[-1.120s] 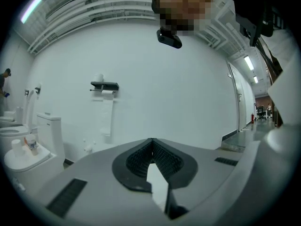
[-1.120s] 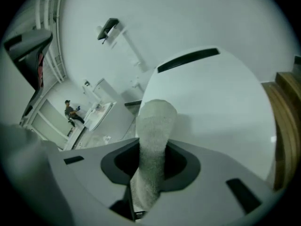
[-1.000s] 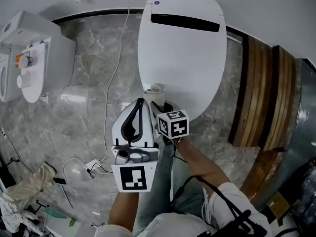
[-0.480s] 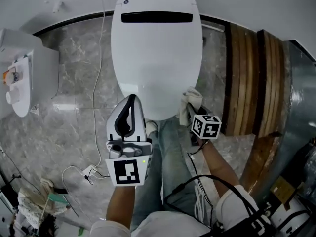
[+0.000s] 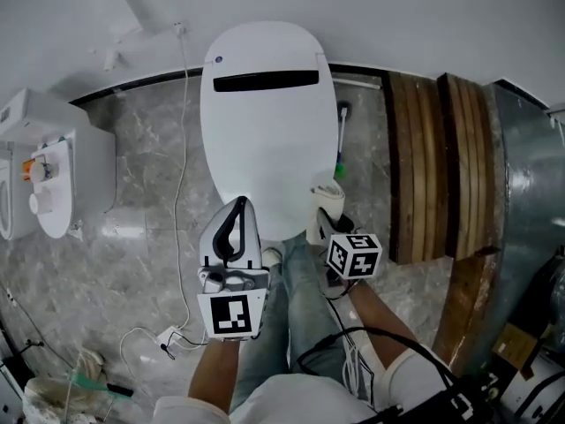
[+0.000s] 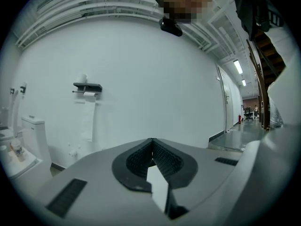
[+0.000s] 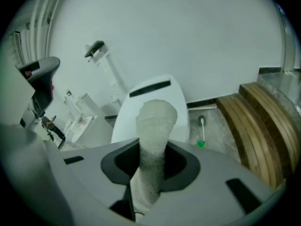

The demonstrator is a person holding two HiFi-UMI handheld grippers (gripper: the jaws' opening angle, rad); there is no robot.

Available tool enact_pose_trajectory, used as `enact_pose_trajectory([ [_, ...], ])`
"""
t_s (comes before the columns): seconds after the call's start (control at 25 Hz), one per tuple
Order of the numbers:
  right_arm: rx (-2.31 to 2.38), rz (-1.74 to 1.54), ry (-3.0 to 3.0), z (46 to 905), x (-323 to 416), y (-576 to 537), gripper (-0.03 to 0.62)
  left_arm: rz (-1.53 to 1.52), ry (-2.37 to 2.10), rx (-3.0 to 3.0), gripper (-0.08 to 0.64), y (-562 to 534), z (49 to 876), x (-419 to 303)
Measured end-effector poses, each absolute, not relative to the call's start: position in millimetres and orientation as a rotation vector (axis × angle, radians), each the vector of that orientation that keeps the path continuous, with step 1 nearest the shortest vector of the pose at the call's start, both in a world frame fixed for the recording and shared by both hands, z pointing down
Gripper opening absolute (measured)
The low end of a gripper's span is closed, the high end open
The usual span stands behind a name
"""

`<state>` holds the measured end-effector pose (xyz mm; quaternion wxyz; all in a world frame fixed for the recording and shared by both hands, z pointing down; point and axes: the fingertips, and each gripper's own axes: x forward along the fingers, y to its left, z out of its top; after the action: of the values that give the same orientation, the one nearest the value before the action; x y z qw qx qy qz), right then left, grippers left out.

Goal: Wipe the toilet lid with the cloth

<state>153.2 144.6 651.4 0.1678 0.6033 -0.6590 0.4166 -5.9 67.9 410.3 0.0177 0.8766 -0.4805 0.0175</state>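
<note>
The white toilet lid (image 5: 265, 122) lies shut in the middle of the head view, with a dark slot near its far end; it also shows in the right gripper view (image 7: 176, 98). My right gripper (image 5: 325, 215) hangs over the lid's near right edge, shut on a pale cloth (image 5: 327, 200) that sticks up between its jaws (image 7: 154, 126). My left gripper (image 5: 235, 210) is held level at the lid's near left edge, shut with nothing in it. In the left gripper view it (image 6: 153, 149) faces a bare white wall.
A toilet brush with a green head (image 5: 340, 144) lies on the marble floor right of the toilet. Wooden slats (image 5: 433, 157) stand further right. A white fixture (image 5: 48, 184) is at the left. A cable (image 5: 181, 157) runs down the floor. The person's legs are below the grippers.
The right gripper with the cloth has moved from the lid's near middle to its near right edge. The view has shifted, so the toilet now sits more centred. The left gripper moved slightly.
</note>
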Motion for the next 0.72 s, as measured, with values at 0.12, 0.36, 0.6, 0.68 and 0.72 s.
enact_pose_trajectory([
  [0.12, 1.773, 1.076, -2.02, 572.6, 143.6, 115.2, 0.101, 0.072, -1.531, 2.731, 0.012, 66.2, 379.5, -10.8],
  [0.36, 1.875, 0.741, -2.256, 414.1, 124.3, 73.5, 0.101, 0.006, -1.604, 2.697, 0.012, 59.1, 296.8, -15.2],
  [0.6, 2.021, 0.475, -2.304, 299.8, 120.8, 67.7, 0.101, -0.14, -1.668, 2.63, 0.012, 54.0, 216.5, -17.3],
  [0.68, 2.035, 0.429, -2.299, 281.9, 117.9, 72.5, 0.101, -0.139, -1.666, 2.621, 0.012, 56.8, 205.2, -18.8],
  [0.72, 2.031, 0.419, -2.297, 277.5, 115.5, 74.8, 0.101, -0.132, -1.662, 2.619, 0.012, 58.3, 202.2, -19.5],
])
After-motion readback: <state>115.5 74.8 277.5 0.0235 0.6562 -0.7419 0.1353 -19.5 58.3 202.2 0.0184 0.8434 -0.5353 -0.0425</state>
